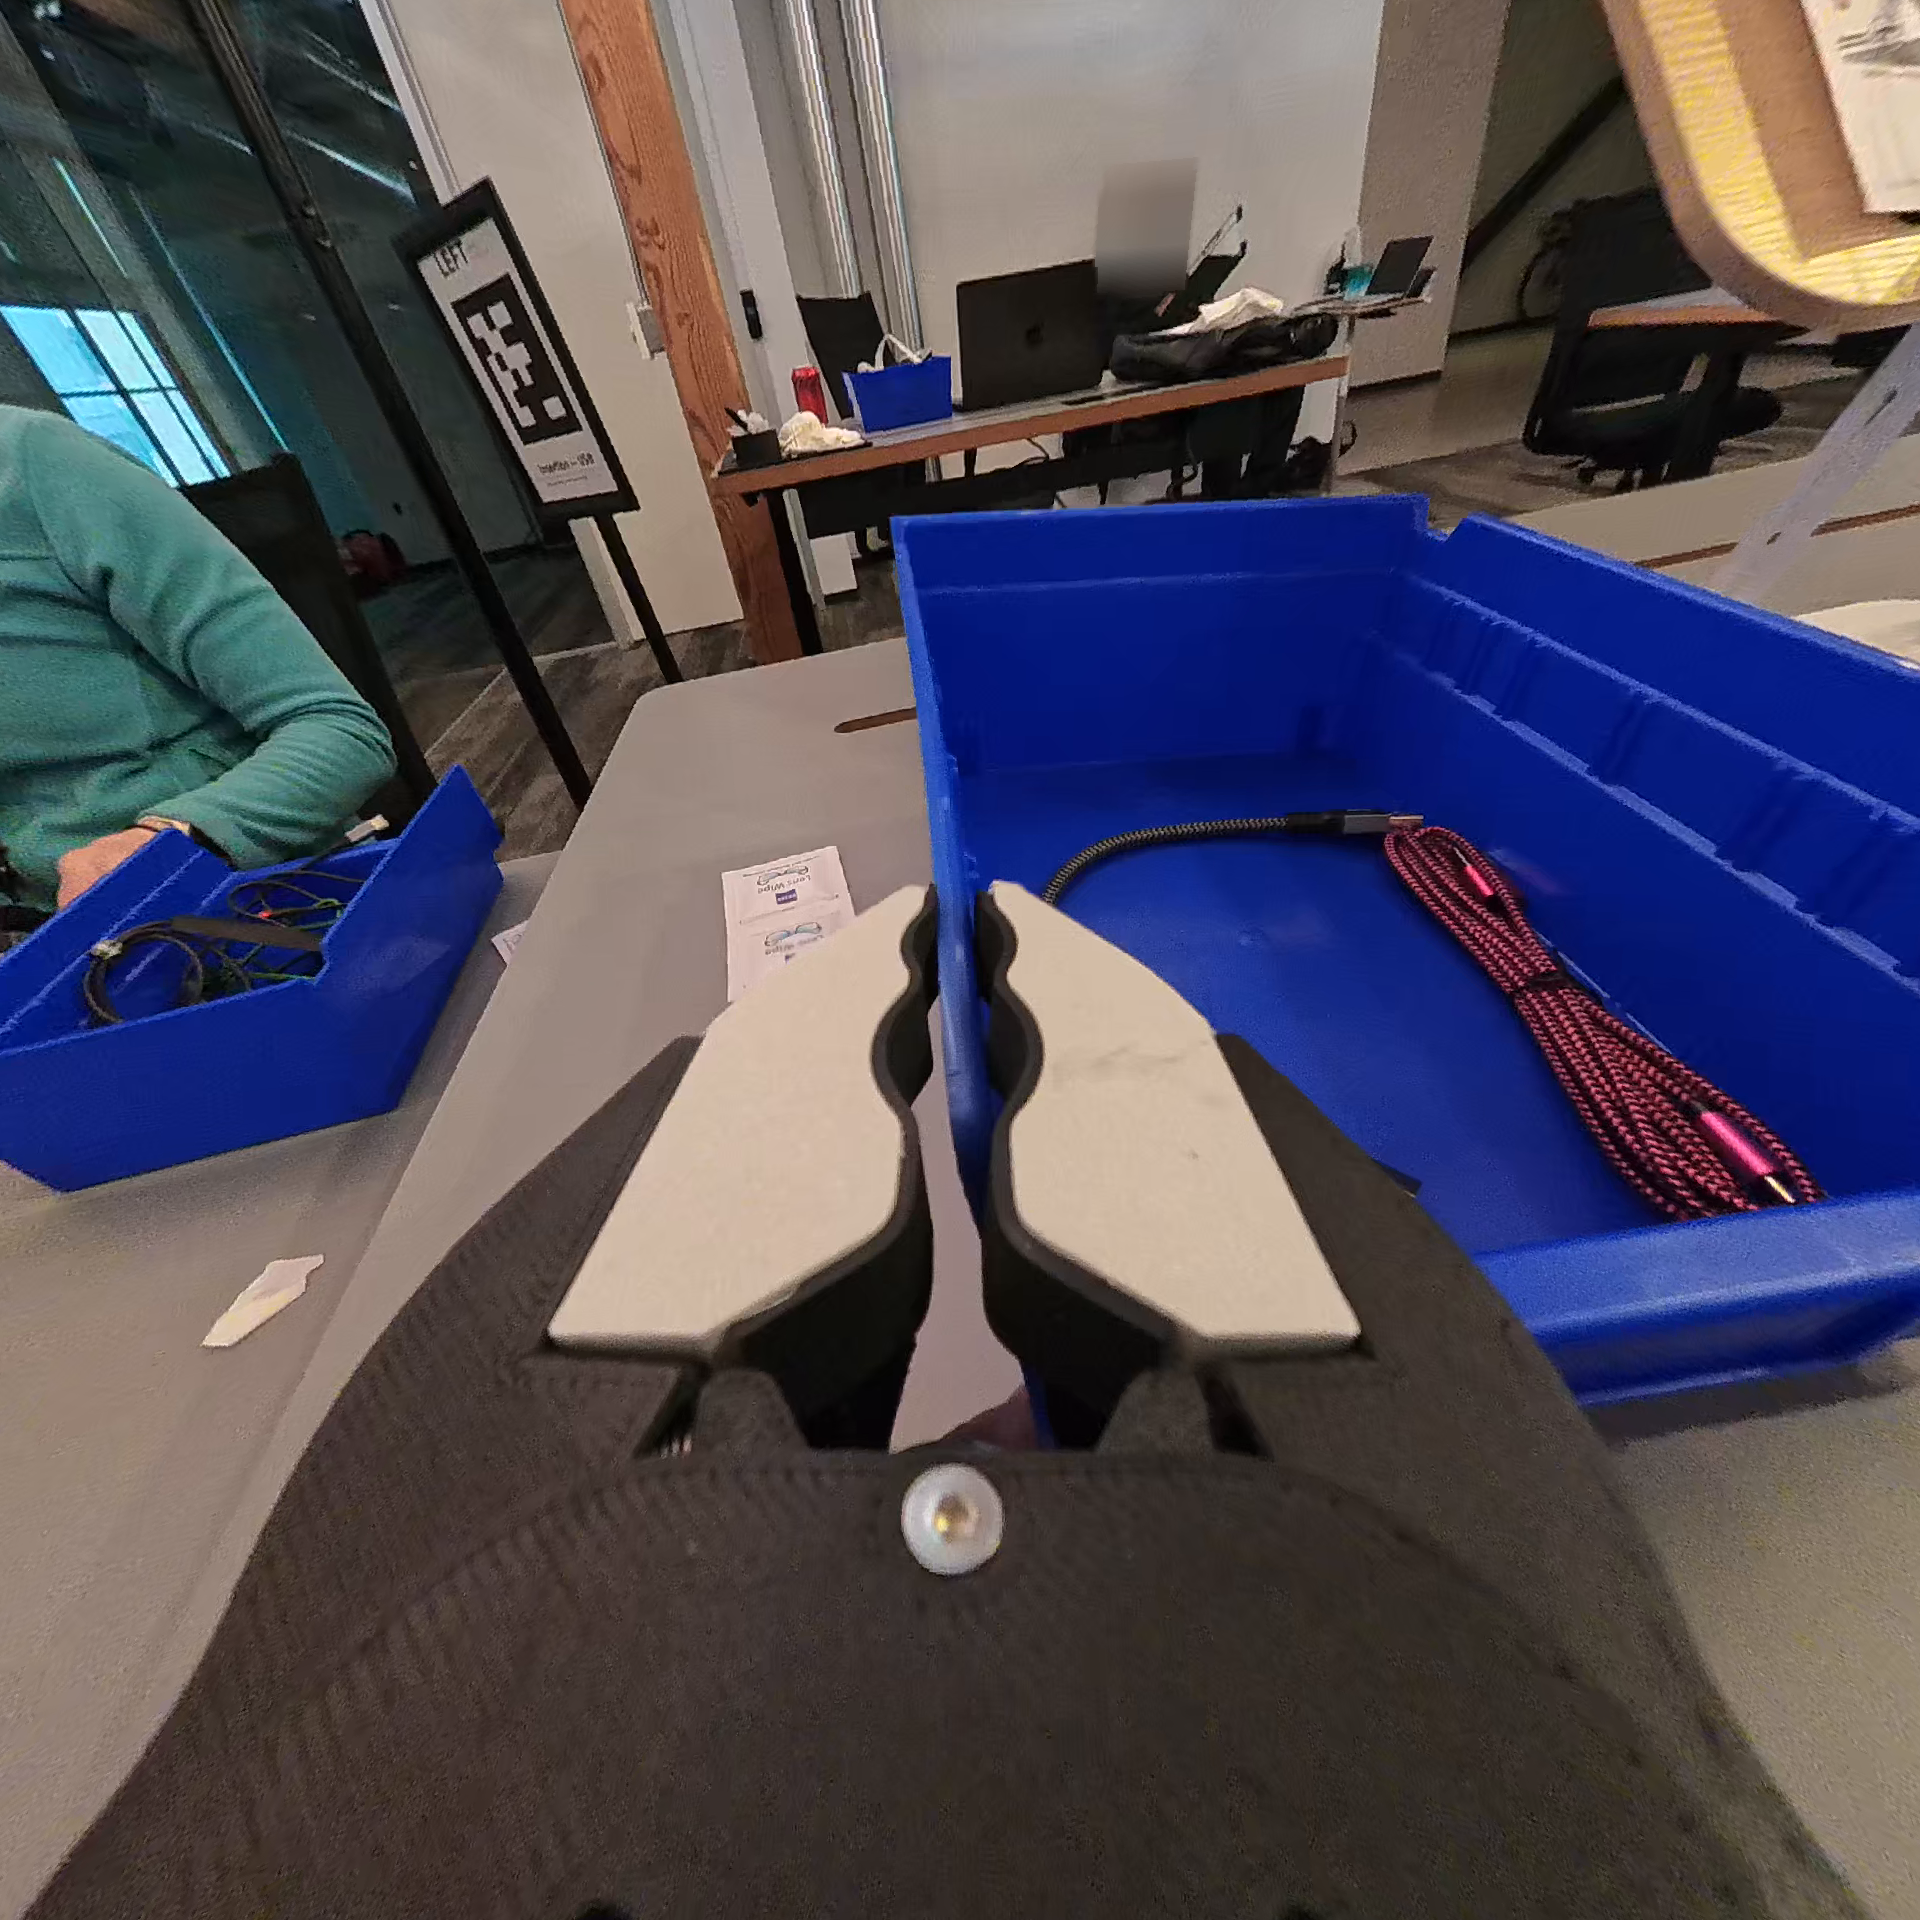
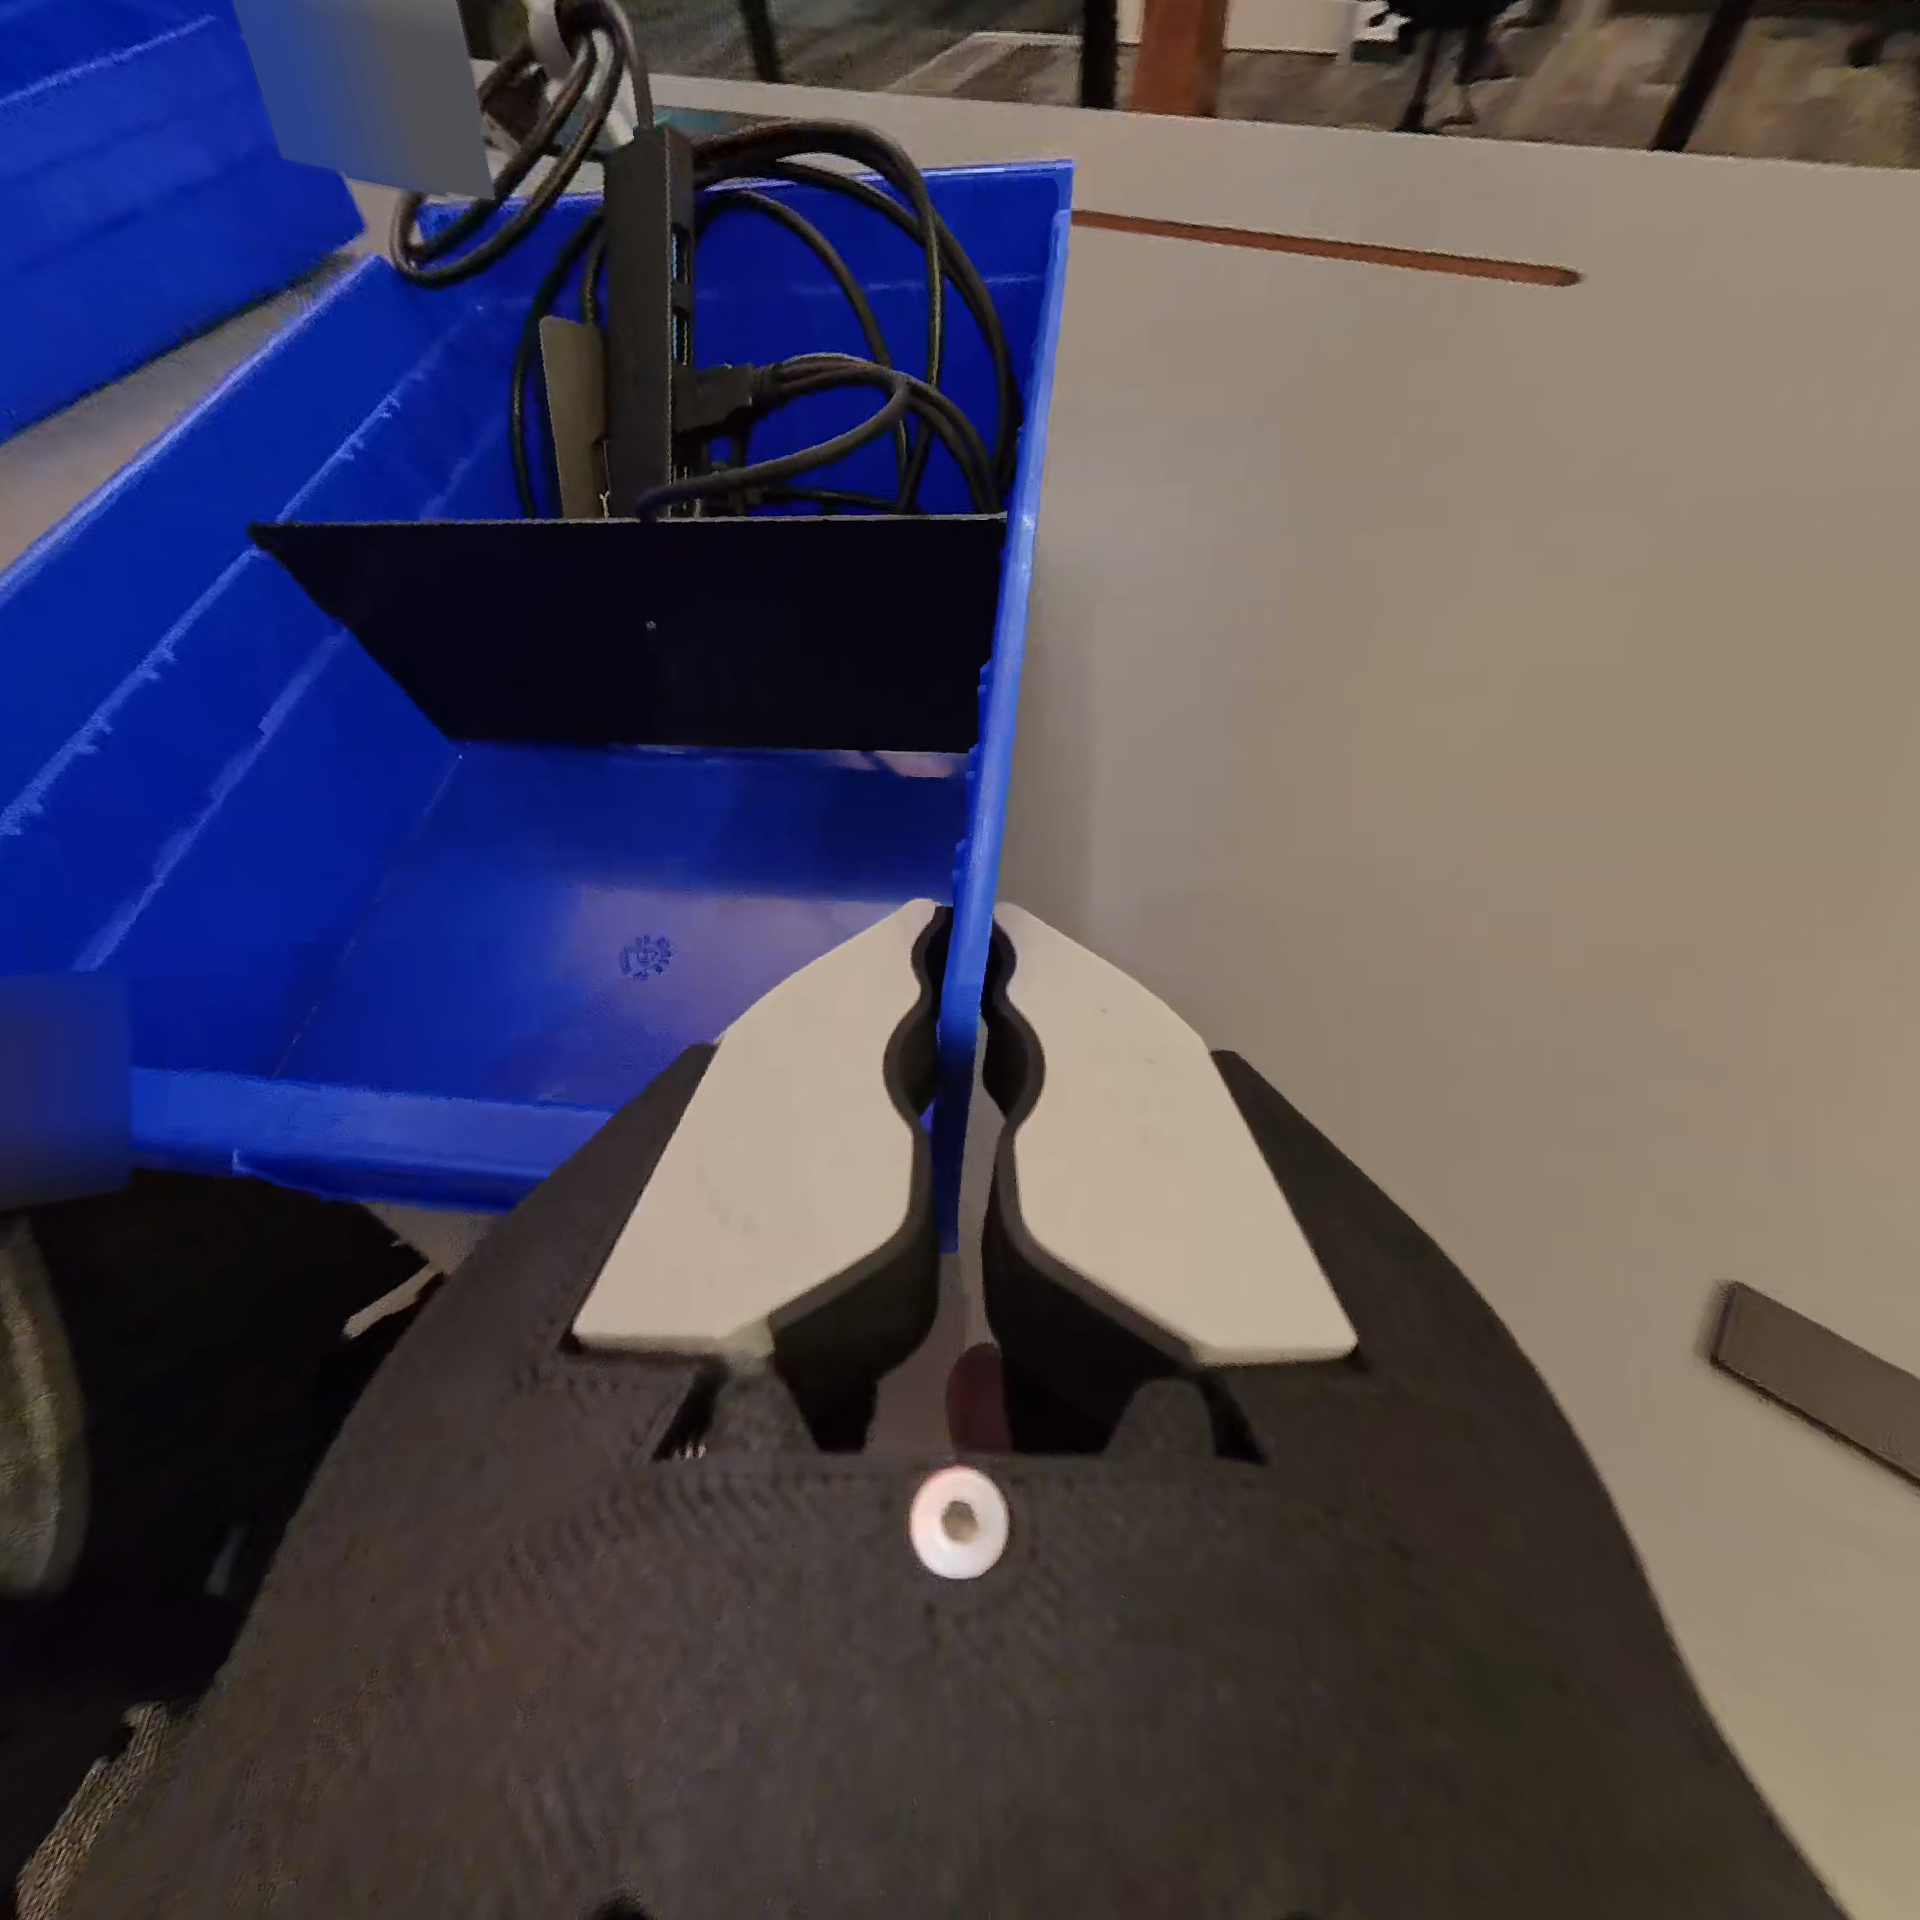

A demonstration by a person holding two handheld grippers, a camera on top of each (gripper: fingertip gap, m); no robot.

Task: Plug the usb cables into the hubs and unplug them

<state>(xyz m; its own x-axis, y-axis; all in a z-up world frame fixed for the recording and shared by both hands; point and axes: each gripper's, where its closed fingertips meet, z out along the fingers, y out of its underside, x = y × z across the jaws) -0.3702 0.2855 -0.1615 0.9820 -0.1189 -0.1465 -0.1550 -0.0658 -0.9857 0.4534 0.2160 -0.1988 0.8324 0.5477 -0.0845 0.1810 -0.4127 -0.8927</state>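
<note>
My left gripper (image 1: 956, 906) is shut on the left wall of a blue bin (image 1: 1143, 551). In that bin lie a coiled pink-and-black braided cable (image 1: 1600, 1039) and a grey braided USB cable (image 1: 1174, 836) with its plug (image 1: 1371, 823) pointing right. My right gripper (image 2: 966, 920) is shut on the right wall of a blue bin (image 2: 208, 748). A black divider (image 2: 665, 634) crosses this bin. Behind it a black USB hub (image 2: 644, 312) stands upright among tangled black cables (image 2: 894, 312), one of them plugged into it. The near compartment is bare.
A smaller blue bin (image 1: 239, 1081) with dark cables sits at the left, by a person in a teal sleeve (image 1: 156, 675). A wipe packet (image 1: 784, 914) and a white scrap (image 1: 260, 1299) lie on the grey table. A dark strip (image 2: 1818, 1382) lies to the right.
</note>
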